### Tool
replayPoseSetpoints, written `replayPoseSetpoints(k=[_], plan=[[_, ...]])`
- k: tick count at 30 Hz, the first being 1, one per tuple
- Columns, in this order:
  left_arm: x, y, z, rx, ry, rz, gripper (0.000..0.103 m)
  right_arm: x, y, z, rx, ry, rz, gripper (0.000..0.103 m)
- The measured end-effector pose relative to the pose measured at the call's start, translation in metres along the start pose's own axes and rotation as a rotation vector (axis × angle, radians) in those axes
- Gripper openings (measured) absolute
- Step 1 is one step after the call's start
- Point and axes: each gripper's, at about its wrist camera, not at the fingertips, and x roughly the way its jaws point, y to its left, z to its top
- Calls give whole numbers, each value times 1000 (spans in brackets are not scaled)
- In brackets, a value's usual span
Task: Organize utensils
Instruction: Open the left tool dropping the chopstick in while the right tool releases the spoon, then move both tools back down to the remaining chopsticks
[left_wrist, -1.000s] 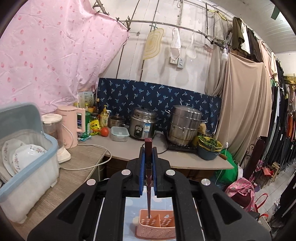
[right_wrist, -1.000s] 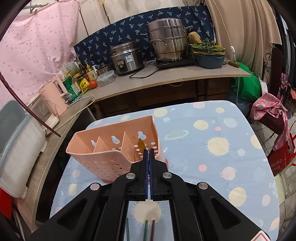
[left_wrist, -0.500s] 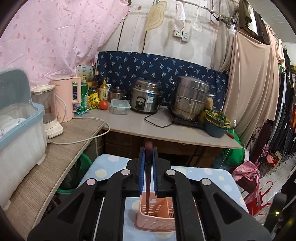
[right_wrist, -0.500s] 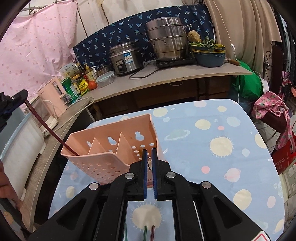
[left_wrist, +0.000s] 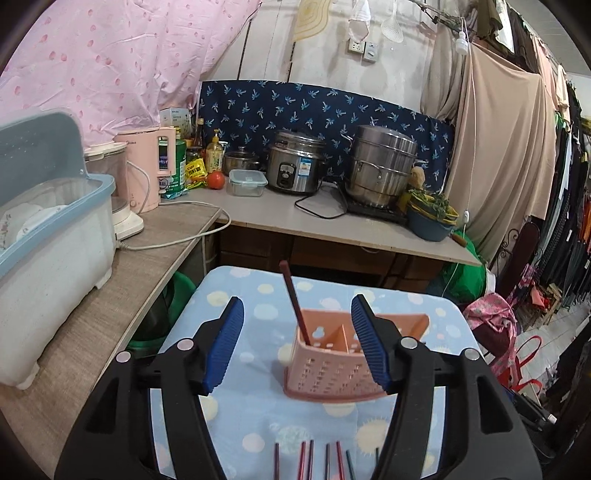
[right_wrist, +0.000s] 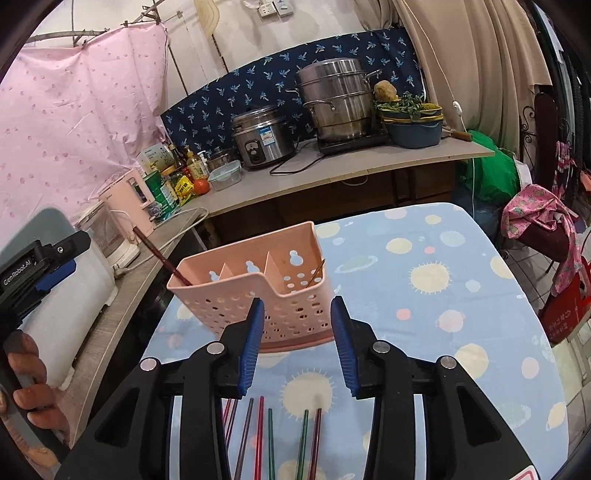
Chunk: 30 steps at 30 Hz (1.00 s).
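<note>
- Leaning in the left end compartment of the pink perforated plastic utensil caddy (left_wrist: 343, 354), a dark red chopstick (left_wrist: 294, 301) tilts up and to the left, free of both tongs.
- Left gripper (left_wrist: 297, 343) has its blue-padded jaws opening, gripping nothing; caddy and chopstick show between them, farther off.
- Right gripper (right_wrist: 297, 341) is opening too, its jaws empty, just in front of the caddy.
- Loose coloured metal chopsticks (right_wrist: 284, 439) lie on the blue sun-print tablecloth (right_wrist: 443, 280).

Pink caddy (left_wrist: 332, 365), maroon chopstick (left_wrist: 294, 302)
</note>
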Motion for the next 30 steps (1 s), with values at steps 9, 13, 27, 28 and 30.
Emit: replayPoseSetpoints(k=[9, 13, 27, 28, 30], plan=[[-35, 11, -51, 20, 79, 10, 62, -33, 3, -54, -25, 50, 0, 37], [-44, 16, -87, 29, 137, 22, 62, -42, -2, -84, -23, 91, -23, 37], [-54, 39, -199, 41, 296, 84, 62, -56, -20, -179, -48, 235, -89, 37], [-54, 40, -203, 44, 302, 89, 62, -56, -20, -184, -50, 240, -92, 37], [-55, 44, -211, 38, 319, 88, 62, -57, -19, -193, -62, 249, -101, 37]])
